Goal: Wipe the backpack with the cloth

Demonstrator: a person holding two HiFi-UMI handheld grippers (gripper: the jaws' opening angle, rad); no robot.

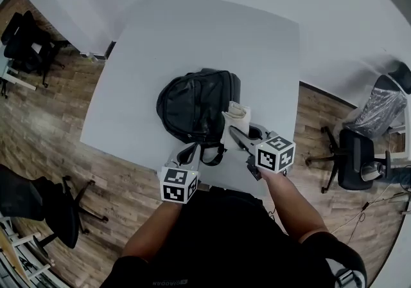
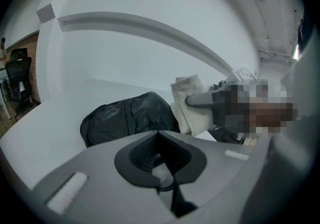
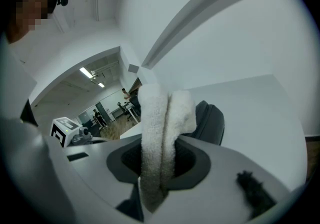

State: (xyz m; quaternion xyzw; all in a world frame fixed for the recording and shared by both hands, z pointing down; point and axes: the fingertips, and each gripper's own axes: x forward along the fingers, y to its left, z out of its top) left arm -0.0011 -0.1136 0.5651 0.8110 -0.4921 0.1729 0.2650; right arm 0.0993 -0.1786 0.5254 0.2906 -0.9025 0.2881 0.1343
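- The black backpack (image 1: 196, 108) lies roughly in the middle of the white desk (image 1: 192, 29), a bit toward the 6 o'clock edge where the person stands.
- The right gripper (image 1: 235, 134) has its jaws clamped on a white cloth (image 1: 236, 119). In the right gripper view the folded terry sticks up out of the jaws and a bit hangs below them too.
- In the head view the cloth sits right against the backpack's 3 o'clock side, touching it or as good as.
- The left gripper (image 1: 188, 153) is at the backpack's 6 o'clock end, right by the carry loop.
- In the left gripper view its jaws are closed together, and a thin black strap (image 2: 175, 195) comes out from under them, so it looks pinched in there.
- That same view looks over the backpack toward 12 o'clock, with the cloth and the right gripper's jaw at about 2 o'clock.
- Both marker cubes sit near the desk's 6 o'clock edge, and the person's forearms come in from the bottom of the head view.
- Off the desk it's wood floor (image 1: 58, 126) with black office chairs around: one chair (image 1: 354, 159) at 3 o'clock, another at 8 o'clock and a third at 10 o'clock.
- The right gripper view shows an office space well behind the cloth, with a few people too small to make out.
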